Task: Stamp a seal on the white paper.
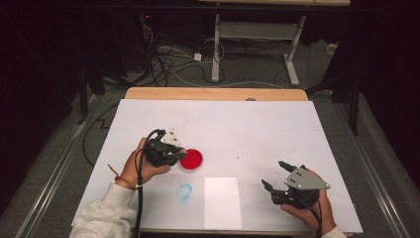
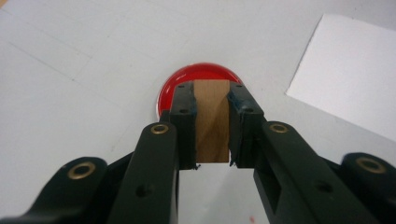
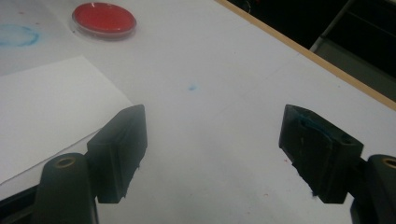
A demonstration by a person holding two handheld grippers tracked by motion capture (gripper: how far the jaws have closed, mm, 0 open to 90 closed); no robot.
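My left gripper (image 2: 212, 126) clamps a wooden stamp (image 2: 212, 119) at frame centre, over the red ink pad (image 2: 170, 91), ready to ink it. My right gripper (image 3: 212, 154) rests wide open, lower right in the high view, clear of the paper (image 1: 222, 202).

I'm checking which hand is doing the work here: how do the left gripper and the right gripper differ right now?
The left gripper is shut on a wooden block; the right gripper stands open with nothing between its jaws. The left gripper is at the red dish; the right gripper is far from it, beside the white paper sheet. Both have black jaws and are hand-held.
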